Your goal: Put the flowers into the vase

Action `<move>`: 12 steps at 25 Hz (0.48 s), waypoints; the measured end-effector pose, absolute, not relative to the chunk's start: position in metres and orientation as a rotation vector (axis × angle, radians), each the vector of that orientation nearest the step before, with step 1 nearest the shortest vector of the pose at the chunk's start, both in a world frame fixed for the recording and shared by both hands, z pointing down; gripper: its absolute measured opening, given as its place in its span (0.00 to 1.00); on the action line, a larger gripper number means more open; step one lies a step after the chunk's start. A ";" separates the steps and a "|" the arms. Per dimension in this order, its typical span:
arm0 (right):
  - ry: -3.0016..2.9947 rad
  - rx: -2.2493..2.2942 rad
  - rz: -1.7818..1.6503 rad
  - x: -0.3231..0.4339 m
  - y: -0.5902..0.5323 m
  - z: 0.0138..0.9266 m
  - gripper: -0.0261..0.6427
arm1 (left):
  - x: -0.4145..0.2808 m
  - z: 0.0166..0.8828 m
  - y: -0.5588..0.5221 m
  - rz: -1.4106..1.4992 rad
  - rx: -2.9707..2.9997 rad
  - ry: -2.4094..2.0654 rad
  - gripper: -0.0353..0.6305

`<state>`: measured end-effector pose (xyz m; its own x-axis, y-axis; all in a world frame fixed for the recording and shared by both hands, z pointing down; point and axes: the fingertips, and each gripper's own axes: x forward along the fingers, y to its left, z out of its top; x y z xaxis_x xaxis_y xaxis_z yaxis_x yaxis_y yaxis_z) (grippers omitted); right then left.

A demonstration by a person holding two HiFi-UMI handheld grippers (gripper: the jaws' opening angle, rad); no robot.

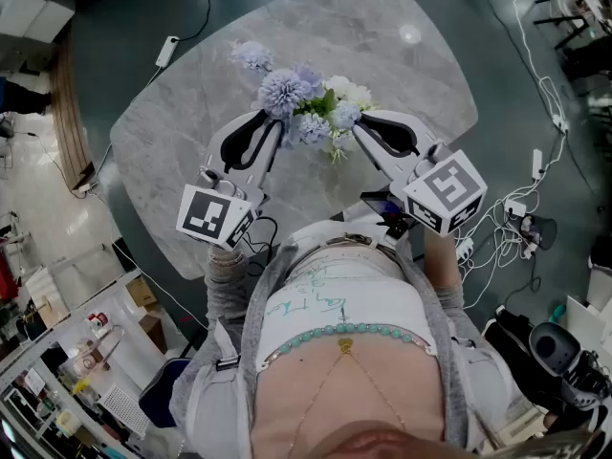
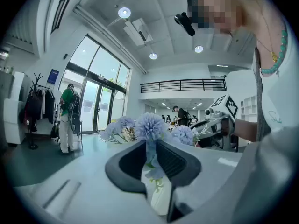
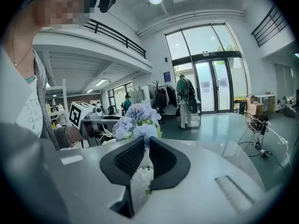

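Bunch [image 1: 337, 101] nearly done, I judge; one flower [image 1: 252, 55] lies loose near the worktop's [image 1: 392, 46] far edge.
My left tool [image 2: 152, 143] clamps a blue flower's [image 1: 283, 92] stem; my right tool [image 3: 145, 143] is closed on the bunch.

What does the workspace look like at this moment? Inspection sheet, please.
Surface: grey marble-look table, bare beyond the flowers.
Job's things: bunch of lavender and white flowers; one lavender bloom apart from it; white leaf-printed piece below, likely the vase.
Clutter: nothing seen on the table.
Grippers: left tongs shut on a flower stem; right tongs shut, tips in the bunch, grip unclear.
Cables: white cables and a power strip on the floor.
Surroundings: dark floor, boxes, glass doors, people in the hall.
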<state>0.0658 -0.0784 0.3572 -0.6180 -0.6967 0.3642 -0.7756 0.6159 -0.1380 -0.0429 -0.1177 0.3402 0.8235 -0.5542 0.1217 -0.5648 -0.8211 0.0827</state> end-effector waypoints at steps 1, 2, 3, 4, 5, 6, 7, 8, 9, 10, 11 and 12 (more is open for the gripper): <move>-2.578 1.192 0.406 0.065 -0.078 0.356 0.13 | -0.043 0.341 -0.118 0.137 2.885 -0.895 0.17; -2.590 1.184 0.403 0.064 -0.077 0.355 0.14 | -0.044 0.342 -0.118 0.138 2.883 -0.902 0.17; -2.601 1.174 0.401 0.062 -0.076 0.353 0.14 | -0.044 0.342 -0.118 0.139 2.882 -0.910 0.17; -2.613 1.164 0.399 0.060 -0.075 0.351 0.16 | -0.045 0.341 -0.118 0.140 2.882 -0.917 0.17; -2.624 1.155 0.396 0.059 -0.074 0.349 0.17 | -0.047 0.341 -0.119 0.140 2.881 -0.922 0.17; -2.632 1.148 0.395 0.058 -0.074 0.347 0.19 | -0.048 0.340 -0.119 0.139 2.879 -0.926 0.17; -2.638 1.144 0.391 0.057 -0.073 0.345 0.21 | -0.049 0.340 -0.120 0.138 2.875 -0.931 0.17; -2.645 1.142 0.386 0.057 -0.072 0.344 0.21 | -0.050 0.340 -0.120 0.136 2.871 -0.937 0.17; -2.653 1.142 0.381 0.057 -0.072 0.342 0.21 | -0.051 0.340 -0.121 0.133 2.866 -0.942 0.17; -2.661 1.146 0.381 0.058 -0.072 0.341 0.21 | -0.052 0.341 -0.121 0.132 2.862 -0.943 0.17; -2.667 1.155 0.384 0.059 -0.073 0.340 0.20 | -0.053 0.342 -0.121 0.132 2.859 -0.944 0.17; -2.668 1.170 0.386 0.061 -0.074 0.339 0.20 | -0.054 0.343 -0.121 0.132 2.857 -0.947 0.17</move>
<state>0.0607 -0.0736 0.3393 -0.6657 -0.6891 0.2863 -0.7420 0.6520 -0.1560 -0.0545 -0.1215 0.3425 0.7993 -0.5882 0.1232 -0.5995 -0.7948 0.0942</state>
